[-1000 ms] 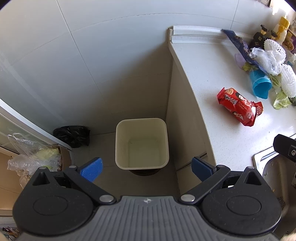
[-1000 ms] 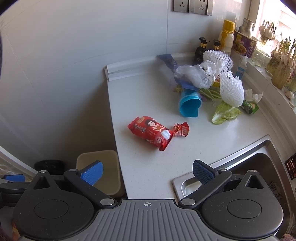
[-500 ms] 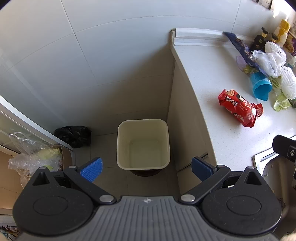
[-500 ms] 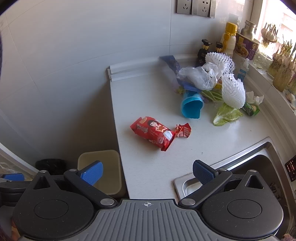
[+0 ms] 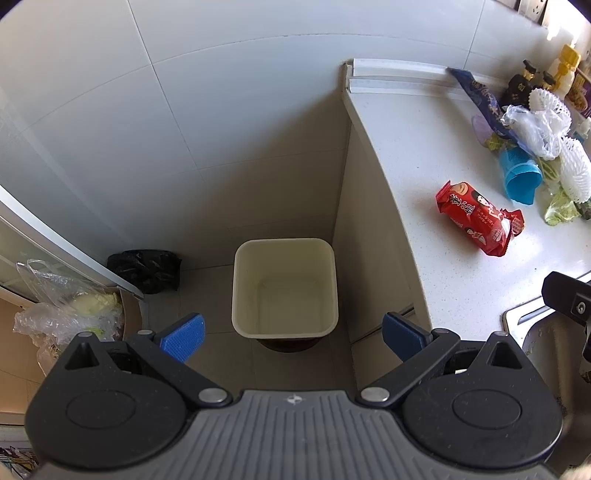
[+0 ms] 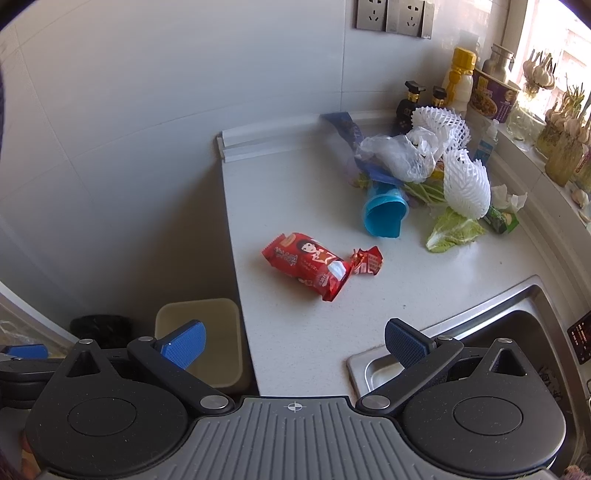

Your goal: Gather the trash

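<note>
The left gripper hangs above the floor with its jaws wide apart and nothing between them. Straight under it stands a cream bin, open at the top, set on the floor against the side of the cabinet. A black bag lies on the floor to the left of the bin, by the wall, and a clear plastic bag with something pale green inside sits further left.

The right gripper is held over the front edge of the white tabletop, its jaws also wide apart and holding nothing. Its right fingertip sits over the corner of the steel sink.

The trash is on the tabletop. A red snack wrapper lies alone near the left edge, well apart from both grippers, with a small torn red piece touching its right end. Further back is a heap: a blue cup on its side, a crumpled clear bag, 2 white foam fruit nets, a dark blue wrapper, a cabbage leaf and a small green packet. Bottles stand by the wall behind the heap, under the wall sockets.
</note>
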A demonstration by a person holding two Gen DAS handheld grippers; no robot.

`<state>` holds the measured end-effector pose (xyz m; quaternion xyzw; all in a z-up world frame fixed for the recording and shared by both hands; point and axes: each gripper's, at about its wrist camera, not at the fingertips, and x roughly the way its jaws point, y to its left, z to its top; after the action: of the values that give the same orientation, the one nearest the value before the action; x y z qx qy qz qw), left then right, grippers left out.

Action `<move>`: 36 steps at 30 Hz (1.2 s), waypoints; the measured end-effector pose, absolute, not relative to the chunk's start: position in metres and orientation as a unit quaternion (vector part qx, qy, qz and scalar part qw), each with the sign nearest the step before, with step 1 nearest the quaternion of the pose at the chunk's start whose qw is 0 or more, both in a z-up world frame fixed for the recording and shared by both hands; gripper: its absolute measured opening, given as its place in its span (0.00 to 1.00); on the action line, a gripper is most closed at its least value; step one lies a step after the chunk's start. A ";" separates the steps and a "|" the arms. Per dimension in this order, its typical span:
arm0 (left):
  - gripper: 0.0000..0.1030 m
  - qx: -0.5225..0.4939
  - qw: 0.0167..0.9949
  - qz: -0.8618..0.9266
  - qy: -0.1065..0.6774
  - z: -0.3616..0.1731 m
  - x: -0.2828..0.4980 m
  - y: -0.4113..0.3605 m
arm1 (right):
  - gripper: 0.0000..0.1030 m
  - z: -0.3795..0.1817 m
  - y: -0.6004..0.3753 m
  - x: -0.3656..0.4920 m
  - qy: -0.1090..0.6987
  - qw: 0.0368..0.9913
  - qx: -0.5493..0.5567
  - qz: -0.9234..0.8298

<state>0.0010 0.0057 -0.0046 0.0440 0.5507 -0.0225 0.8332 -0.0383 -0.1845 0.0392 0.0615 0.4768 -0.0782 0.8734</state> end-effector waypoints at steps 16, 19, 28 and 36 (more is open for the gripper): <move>1.00 0.041 0.834 -0.023 0.550 -0.004 0.001 0.005 | 1.00 0.039 -0.184 -0.039 0.476 0.874 0.062 -0.078; 1.00 0.041 0.834 -0.023 0.550 -0.005 0.001 0.004 | 1.00 0.039 -0.184 -0.038 0.476 0.874 0.062 -0.078; 0.99 0.045 0.837 -0.024 0.544 -0.006 0.003 0.000 | 1.00 0.039 -0.191 -0.035 0.468 0.878 0.056 -0.081; 1.00 0.059 0.874 -0.058 0.479 0.000 0.006 -0.014 | 1.00 0.040 -0.209 -0.034 0.432 0.897 0.041 -0.087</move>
<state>0.0061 -0.0144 0.0001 0.0589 0.4788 -0.0577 0.8740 -0.0336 -0.2090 0.0400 0.0408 0.4323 -0.0868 0.8966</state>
